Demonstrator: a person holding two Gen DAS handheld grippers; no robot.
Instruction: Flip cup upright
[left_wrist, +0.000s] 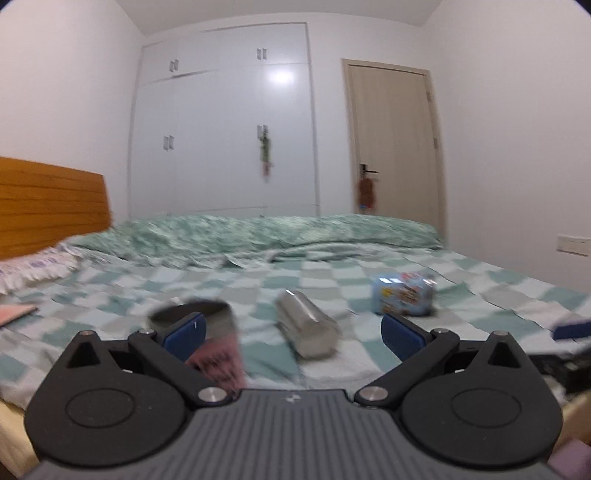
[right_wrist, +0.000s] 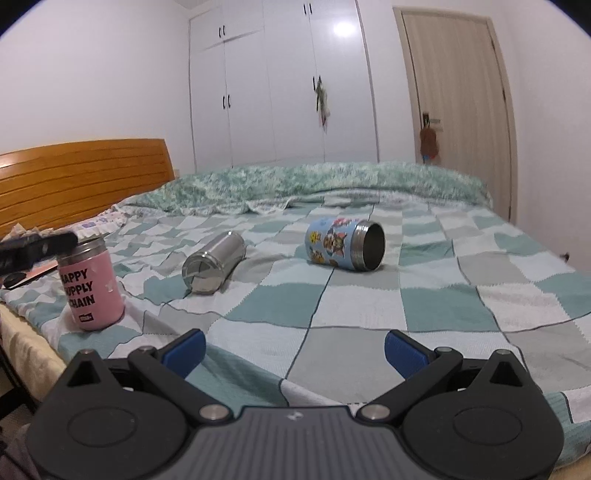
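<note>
Both grippers' jaws wide apart, nothing held.

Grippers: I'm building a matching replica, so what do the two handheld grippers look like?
Both look identical. The left gripper and right gripper each have blue ribbed pads on black linkage arms, silver pivot pins, two rounded black housings with circular insets, and a grey ribbed centre body bearing a small pale logo. No cables or sleeves show.

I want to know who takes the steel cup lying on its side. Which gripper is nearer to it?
Left. The left gripper hangs open just short of the steel cup, beside the pink cup. The right gripper is open at the bed's near edge, well back from the steel cup.
</note>
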